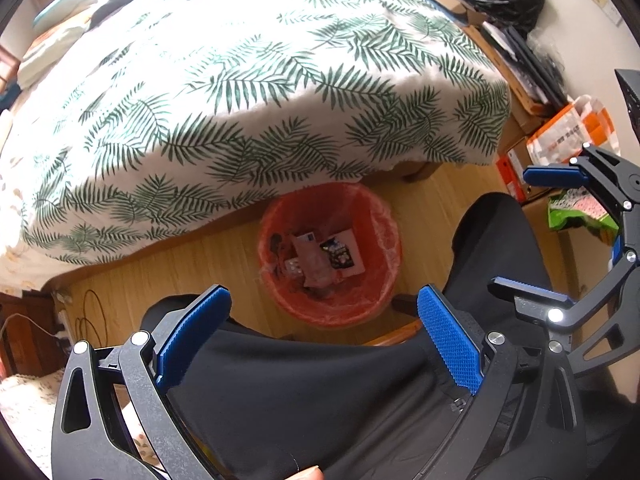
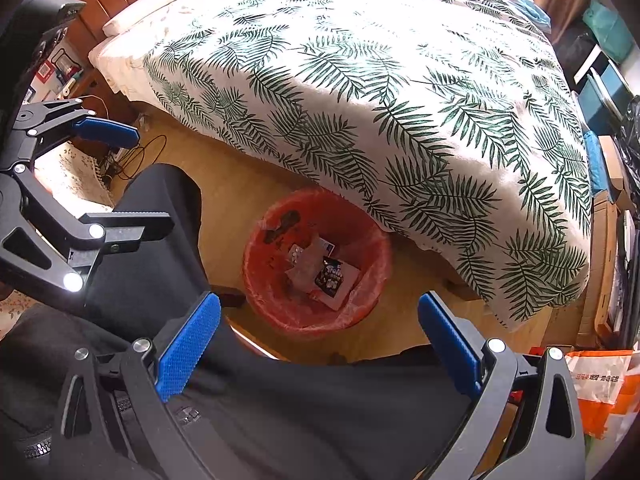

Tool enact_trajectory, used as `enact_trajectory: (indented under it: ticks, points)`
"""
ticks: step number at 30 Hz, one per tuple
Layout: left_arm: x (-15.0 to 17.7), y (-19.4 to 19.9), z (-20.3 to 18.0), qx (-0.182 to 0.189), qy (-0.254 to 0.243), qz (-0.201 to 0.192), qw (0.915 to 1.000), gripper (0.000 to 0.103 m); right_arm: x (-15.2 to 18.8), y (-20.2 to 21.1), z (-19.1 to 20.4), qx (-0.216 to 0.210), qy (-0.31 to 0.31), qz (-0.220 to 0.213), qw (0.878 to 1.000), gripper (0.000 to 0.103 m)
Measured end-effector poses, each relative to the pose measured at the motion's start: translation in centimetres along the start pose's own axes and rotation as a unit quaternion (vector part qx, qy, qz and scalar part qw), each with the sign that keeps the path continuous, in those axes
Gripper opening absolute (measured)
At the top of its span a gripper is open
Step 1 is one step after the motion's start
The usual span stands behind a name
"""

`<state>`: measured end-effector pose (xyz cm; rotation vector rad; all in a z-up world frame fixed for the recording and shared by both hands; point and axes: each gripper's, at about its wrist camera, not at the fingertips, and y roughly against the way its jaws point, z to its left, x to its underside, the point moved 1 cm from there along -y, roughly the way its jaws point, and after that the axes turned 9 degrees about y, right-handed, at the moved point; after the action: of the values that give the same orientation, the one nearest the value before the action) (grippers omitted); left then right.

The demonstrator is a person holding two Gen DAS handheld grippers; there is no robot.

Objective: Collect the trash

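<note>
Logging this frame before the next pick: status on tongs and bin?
Left tongs open, empty. Right tongs open, empty. Red bin on floor by bed, wrappers inside. Person's legs flank it.

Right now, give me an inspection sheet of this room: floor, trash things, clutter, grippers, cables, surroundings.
Surface: wooden floor, bare around the bin.
Job's things: red bin with a clear liner, by the bed's edge; wrappers and paper inside.
Clutter: boxes and orange bag past the bed corner.
Grippers: left gripper and right gripper, jaws open, nothing held, both above the person's dark-clothed legs.
Cables: black cable looped on the floor near the headboard.
Surroundings: bed with leaf-print cover.
</note>
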<state>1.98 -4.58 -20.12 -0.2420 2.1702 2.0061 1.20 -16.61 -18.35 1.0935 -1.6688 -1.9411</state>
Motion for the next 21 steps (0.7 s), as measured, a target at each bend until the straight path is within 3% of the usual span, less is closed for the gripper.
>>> enact_trajectory:
  ticks: [21]
  points:
    - [-0.28,-0.44,-0.05,0.003,0.005,0.007,1.0,0.097,-0.01,-0.29,-0.35,-0.001,-0.003,0.001,1.0,0.098]
